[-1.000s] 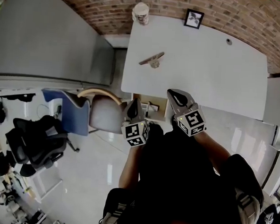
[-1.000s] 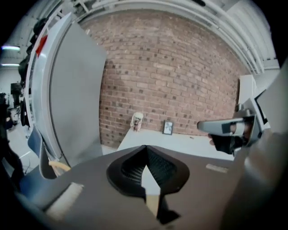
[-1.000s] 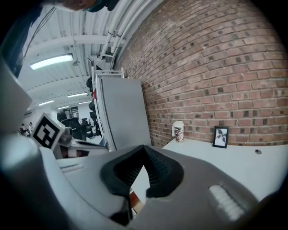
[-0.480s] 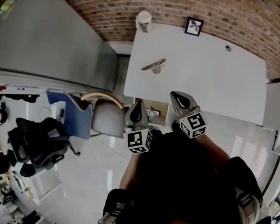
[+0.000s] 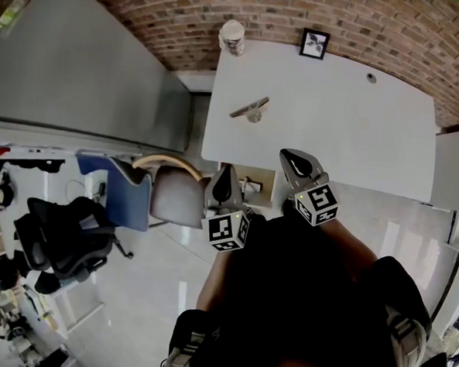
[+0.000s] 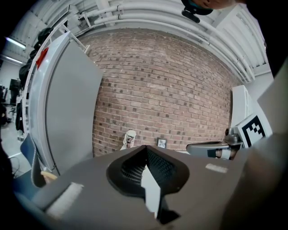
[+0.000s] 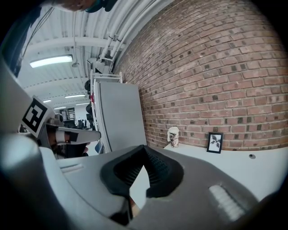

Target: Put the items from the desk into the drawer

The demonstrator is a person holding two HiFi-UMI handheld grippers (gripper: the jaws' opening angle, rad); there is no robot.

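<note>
**Both grippers closed and empty at the desk's near edge**

The left gripper has its fingers pressed together with nothing between them; its own view shows the ribbed pads meeting at the tips. The right gripper is the same, tips touching and nothing pinched. The two sit side by side, the right one a little further forward, its tips over the near edge of the white desk.

The drawer shows as a brownish opening under that edge, between the two sets of fingers and just below them. What lies inside is too small to make out.

Beyond the fingers, well apart from them, a small flat item lies on the desk ahead of the left fingertips. Further back, a paper cup stands at the far left corner, and a picture frame stands against the brick wall, past the right fingertips. A grey chair stands just left of the left gripper.
</note>
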